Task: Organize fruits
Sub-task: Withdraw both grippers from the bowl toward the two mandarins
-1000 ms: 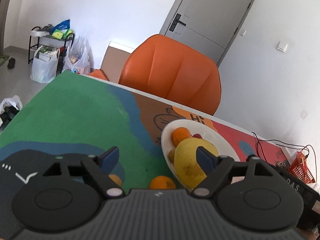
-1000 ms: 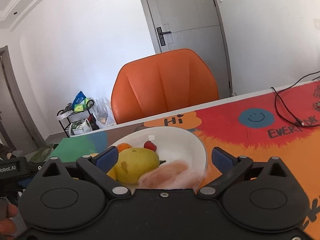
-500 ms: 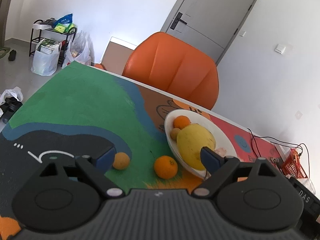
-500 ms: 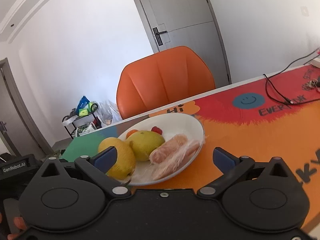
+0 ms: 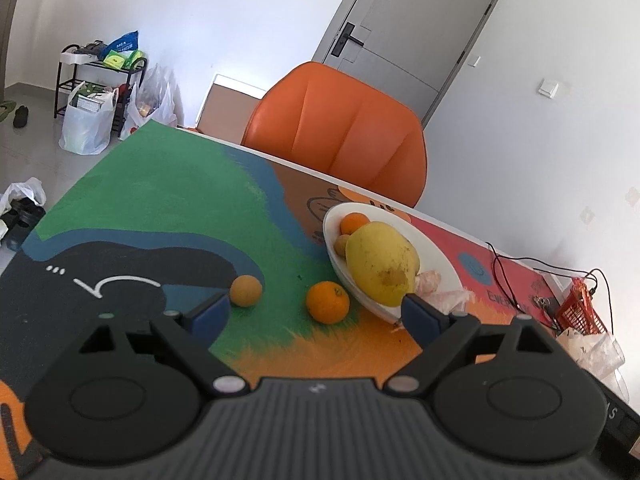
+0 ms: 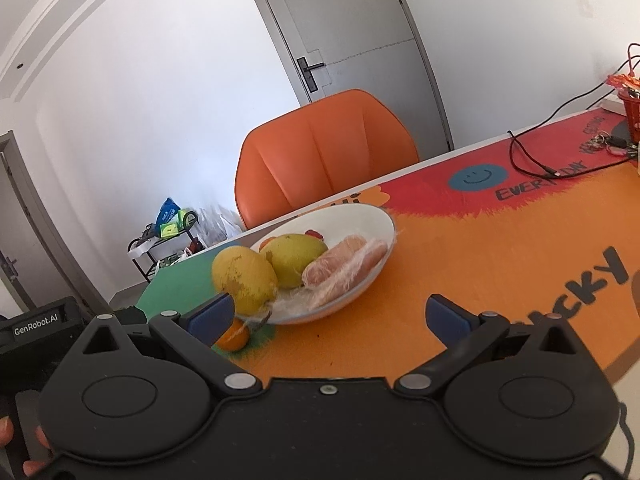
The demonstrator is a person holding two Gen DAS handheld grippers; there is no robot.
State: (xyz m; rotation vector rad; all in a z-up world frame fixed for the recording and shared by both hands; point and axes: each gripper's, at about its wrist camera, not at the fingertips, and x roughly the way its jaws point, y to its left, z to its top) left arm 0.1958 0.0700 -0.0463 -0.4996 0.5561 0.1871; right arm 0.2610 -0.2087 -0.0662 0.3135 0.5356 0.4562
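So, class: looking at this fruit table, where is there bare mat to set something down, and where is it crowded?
Free: the green and dark stretch left of the brownish fruit, and the orange mat between the white bowl and the black cable. Crowded: the bowl itself, piled with yellow fruit, and the strip beside it where the loose orange lies.

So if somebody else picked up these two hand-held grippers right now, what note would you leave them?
Left hand-held gripper: open, empty.
Right hand-held gripper: open, empty.
White bowl already holds two big yellow fruits, a small orange and plastic-wrapped pieces.
On the mat beside the bowl: one orange and a smaller brownish round fruit.
Left to do: probably put those two loose fruits into the bowl.
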